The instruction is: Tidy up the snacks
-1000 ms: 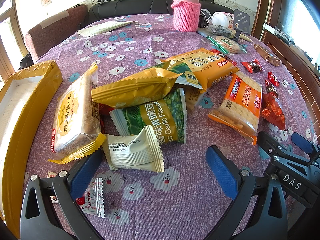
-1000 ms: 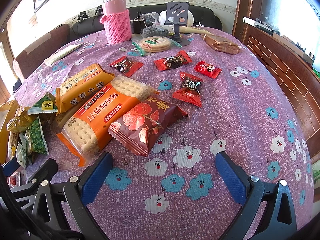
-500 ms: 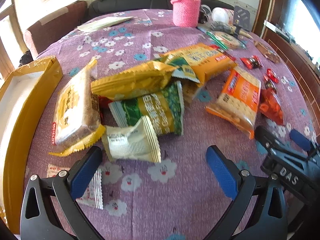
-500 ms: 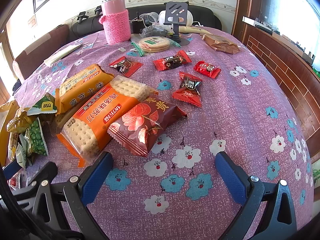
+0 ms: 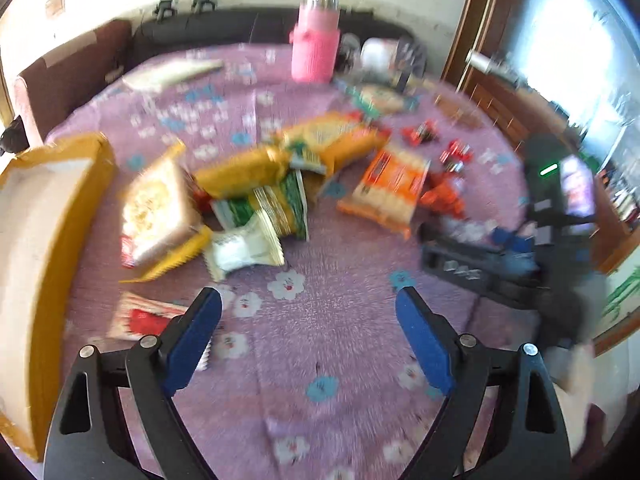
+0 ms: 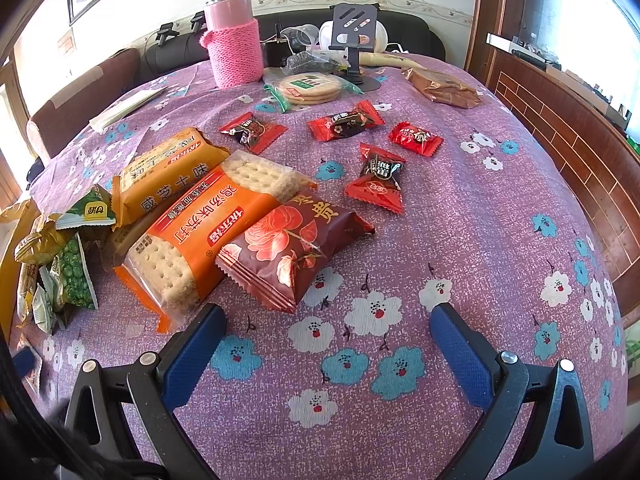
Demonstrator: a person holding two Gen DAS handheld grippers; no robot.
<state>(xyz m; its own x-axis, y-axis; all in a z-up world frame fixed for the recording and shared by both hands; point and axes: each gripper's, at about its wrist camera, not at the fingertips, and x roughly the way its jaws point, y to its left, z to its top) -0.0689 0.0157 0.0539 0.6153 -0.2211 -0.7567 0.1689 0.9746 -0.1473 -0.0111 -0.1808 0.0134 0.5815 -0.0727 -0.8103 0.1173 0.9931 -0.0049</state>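
Worktop (image 6: 460,216) carries snacks: yellow box (image 5: 36,240) at its left edge, orange cracker pack (image 6: 192,236) and maroon packet (image 6: 292,248) mid-worktop. Left gripper (image 5: 308,320) fingers closing, nothing between them. Right gripper (image 6: 326,340) fingers wide, empty.

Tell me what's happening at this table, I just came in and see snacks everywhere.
A person holds two blue-padded tools over a purple flowered tablecloth strewn with snack packets. Neither holds anything. The left tool, jaws closing on nothing, hovers near a small white packet, beside a yellow cardboard box. The right tool hangs open near a maroon rose-printed packet. Nothing is sorted yet.
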